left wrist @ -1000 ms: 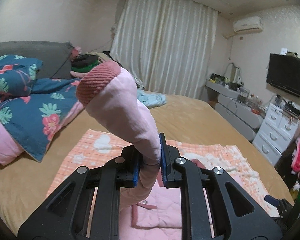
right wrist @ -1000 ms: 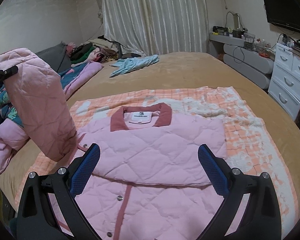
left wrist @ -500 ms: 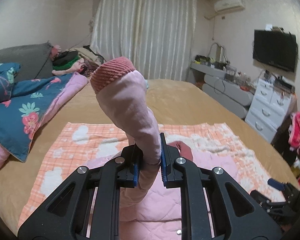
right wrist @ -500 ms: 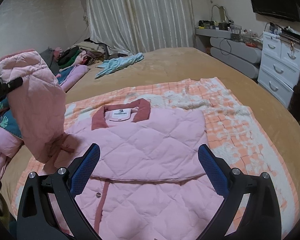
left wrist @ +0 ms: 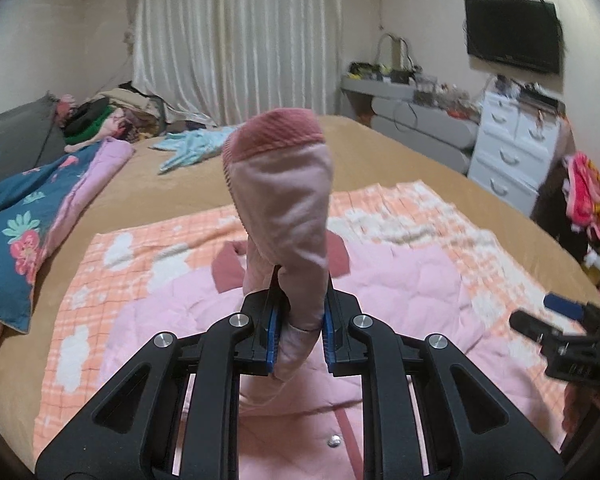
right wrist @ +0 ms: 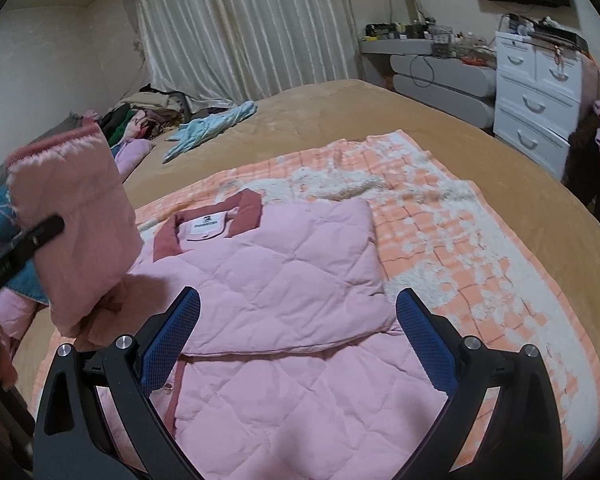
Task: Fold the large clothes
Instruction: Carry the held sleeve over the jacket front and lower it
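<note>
Sleeve (left wrist: 284,216) stands upright, cuff at 12 o'clock, pinched in the left tongs (left wrist: 299,332); the jacket (right wrist: 284,280) lies flat on the bed (right wrist: 380,120), toward 3 o'clock of it; right tongs (right wrist: 298,344) hover spread wide, empty, over its front.

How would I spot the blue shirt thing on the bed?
Start at the white curtain behind the big tan bed. Just in front of it, beside the clothes pile, a light blue garment lies crumpled. It is the only pale blue thing; the jacket nearby is pink.
</note>
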Demonstrator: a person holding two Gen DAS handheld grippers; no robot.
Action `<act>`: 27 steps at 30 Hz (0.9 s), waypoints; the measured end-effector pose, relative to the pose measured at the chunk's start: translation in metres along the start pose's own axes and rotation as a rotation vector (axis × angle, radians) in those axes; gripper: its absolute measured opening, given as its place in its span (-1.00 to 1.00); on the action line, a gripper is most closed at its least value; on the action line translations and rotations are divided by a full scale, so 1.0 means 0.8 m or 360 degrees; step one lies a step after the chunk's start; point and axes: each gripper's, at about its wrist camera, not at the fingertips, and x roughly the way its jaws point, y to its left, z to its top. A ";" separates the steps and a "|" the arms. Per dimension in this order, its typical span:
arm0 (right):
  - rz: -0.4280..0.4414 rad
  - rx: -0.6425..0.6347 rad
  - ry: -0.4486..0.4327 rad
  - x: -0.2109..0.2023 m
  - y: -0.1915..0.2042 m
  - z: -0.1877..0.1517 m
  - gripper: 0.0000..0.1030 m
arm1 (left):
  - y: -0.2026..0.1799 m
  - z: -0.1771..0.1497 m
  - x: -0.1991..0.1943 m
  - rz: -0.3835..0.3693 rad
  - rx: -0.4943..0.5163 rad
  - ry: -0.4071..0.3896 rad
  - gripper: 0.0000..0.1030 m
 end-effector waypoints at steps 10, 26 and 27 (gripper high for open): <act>-0.0044 0.0113 0.0001 0.002 -0.037 -0.003 0.90 | -0.050 -0.032 0.036 -0.0059 0.0154 0.0139 -0.78; -0.0103 0.0231 0.0016 0.002 -0.076 -0.008 0.90 | -0.116 -0.106 0.083 -0.0220 0.0534 0.0540 0.39; -0.0099 0.0235 0.0016 0.002 -0.076 -0.008 0.90 | -0.115 -0.111 0.081 -0.0275 0.0535 0.0576 0.44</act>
